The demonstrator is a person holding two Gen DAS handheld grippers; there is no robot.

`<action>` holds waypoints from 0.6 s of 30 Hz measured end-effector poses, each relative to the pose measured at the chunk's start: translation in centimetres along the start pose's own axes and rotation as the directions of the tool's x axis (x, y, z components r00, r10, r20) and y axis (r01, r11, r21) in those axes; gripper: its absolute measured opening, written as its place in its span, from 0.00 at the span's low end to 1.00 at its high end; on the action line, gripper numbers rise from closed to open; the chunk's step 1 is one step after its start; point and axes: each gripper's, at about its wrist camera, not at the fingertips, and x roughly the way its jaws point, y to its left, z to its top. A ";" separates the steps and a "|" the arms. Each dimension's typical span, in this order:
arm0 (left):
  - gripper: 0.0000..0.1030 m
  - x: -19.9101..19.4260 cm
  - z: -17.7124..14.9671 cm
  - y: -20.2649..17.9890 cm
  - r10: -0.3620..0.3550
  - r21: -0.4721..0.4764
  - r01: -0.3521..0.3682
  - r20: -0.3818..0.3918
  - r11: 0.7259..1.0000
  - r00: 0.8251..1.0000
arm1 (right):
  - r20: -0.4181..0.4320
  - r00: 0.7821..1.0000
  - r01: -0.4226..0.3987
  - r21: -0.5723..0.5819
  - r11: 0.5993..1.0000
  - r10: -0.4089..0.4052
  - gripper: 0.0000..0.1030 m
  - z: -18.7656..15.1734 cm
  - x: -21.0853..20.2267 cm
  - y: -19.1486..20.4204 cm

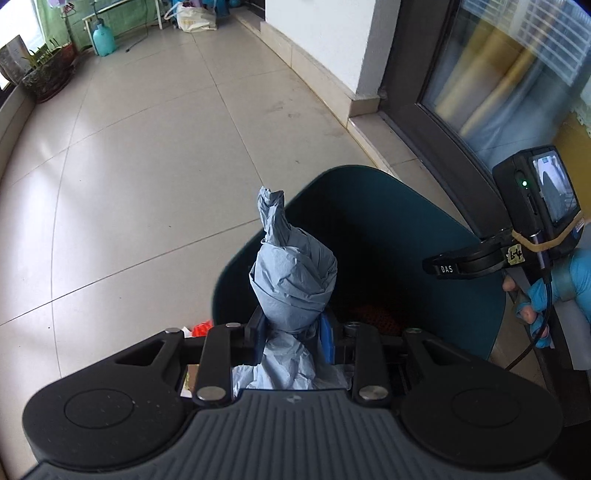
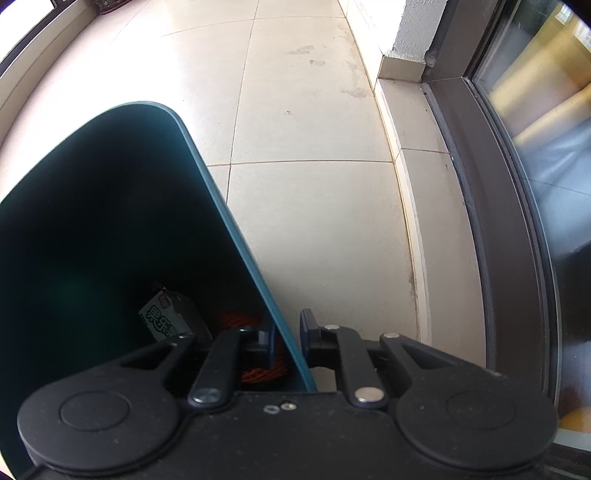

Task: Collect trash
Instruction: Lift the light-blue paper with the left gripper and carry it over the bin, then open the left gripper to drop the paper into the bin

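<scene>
My left gripper (image 1: pixel 291 332) is shut on a twisted wad of blue paper (image 1: pixel 293 280) and holds it upright at the near left rim of the dark teal trash bin (image 1: pixel 388 206). My right gripper (image 2: pixel 287 339) is shut on the bin's right wall (image 2: pixel 236 236), one finger inside and one outside. Inside the bin lie a printed carton (image 2: pixel 166 317) and an orange net (image 2: pixel 258 369). The right gripper's body also shows in the left wrist view (image 1: pixel 480 258), at the bin's right edge.
A red and white scrap (image 1: pixel 199 328) lies on the tiled floor left of the bin. A glass sliding door (image 2: pixel 517 184) and white wall corner (image 1: pixel 332 44) stand to the right. Potted plants (image 1: pixel 48 70), a teal sprayer bottle (image 1: pixel 103 38) and a bag (image 1: pixel 192 18) stand far back.
</scene>
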 end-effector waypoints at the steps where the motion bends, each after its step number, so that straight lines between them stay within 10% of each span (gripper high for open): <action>1: 0.27 1.1 0.1 -0.6 -0.014 0.005 0.014 -0.022 1.000 1.000 | 0.000 1.000 0.001 -0.005 1.000 -0.001 0.12 0.0 0.0 0.0; 18: 0.28 12.4 0.1 -5.2 -0.044 0.033 0.052 -0.218 0.998 0.975 | 0.005 0.999 -0.039 -0.073 0.997 0.040 0.07 0.2 -1.5 1.7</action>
